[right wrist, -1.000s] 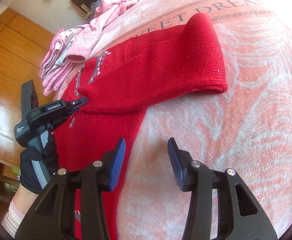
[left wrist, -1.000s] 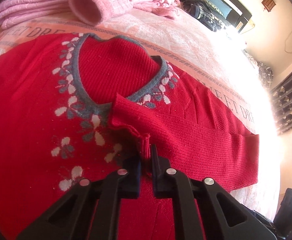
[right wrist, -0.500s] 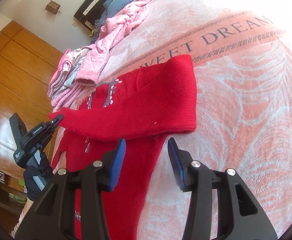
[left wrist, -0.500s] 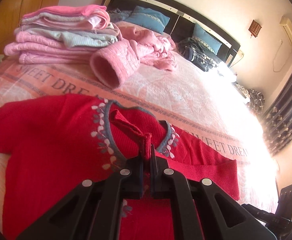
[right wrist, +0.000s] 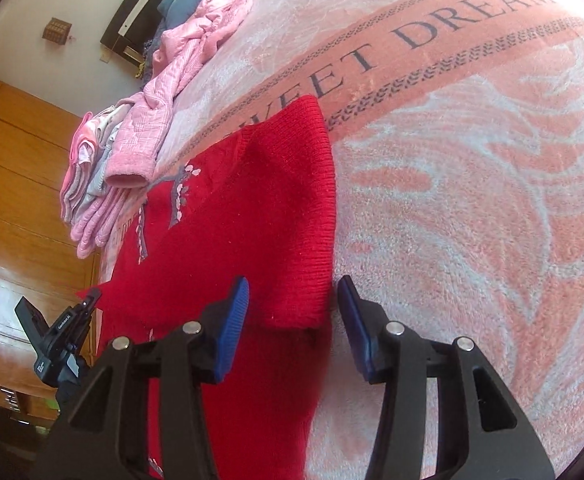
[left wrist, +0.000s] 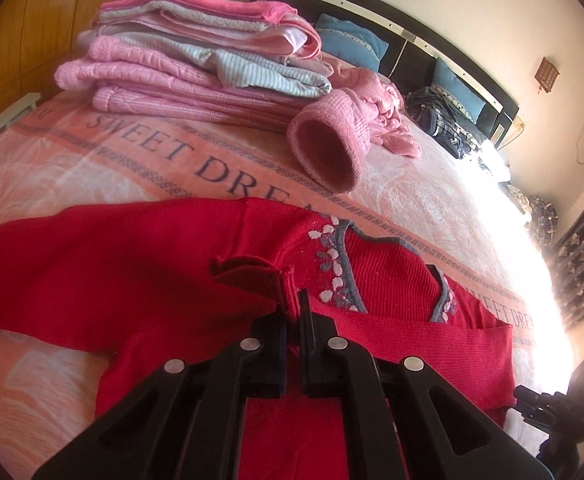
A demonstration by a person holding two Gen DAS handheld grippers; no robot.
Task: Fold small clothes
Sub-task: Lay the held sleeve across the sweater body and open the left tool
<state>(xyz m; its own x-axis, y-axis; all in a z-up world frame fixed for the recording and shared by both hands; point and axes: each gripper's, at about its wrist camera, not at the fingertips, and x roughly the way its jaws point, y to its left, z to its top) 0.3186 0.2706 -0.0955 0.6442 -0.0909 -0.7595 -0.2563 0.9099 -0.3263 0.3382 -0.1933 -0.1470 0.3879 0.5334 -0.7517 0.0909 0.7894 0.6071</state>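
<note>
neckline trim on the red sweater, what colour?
Grey trim on the red sweater, edged with white and grey flower motifs. Clearest in the left wrist view.

My matt black plastic left gripper (left wrist: 293,312) pinches the ribbed red knit sweater (left wrist: 132,264); fuzzy pink fleece blanket (right wrist: 471,200) beneath.

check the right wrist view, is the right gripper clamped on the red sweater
No, the right gripper is open, its blue pads spread apart above the folded edge of the red sweater without pinching it.
</note>
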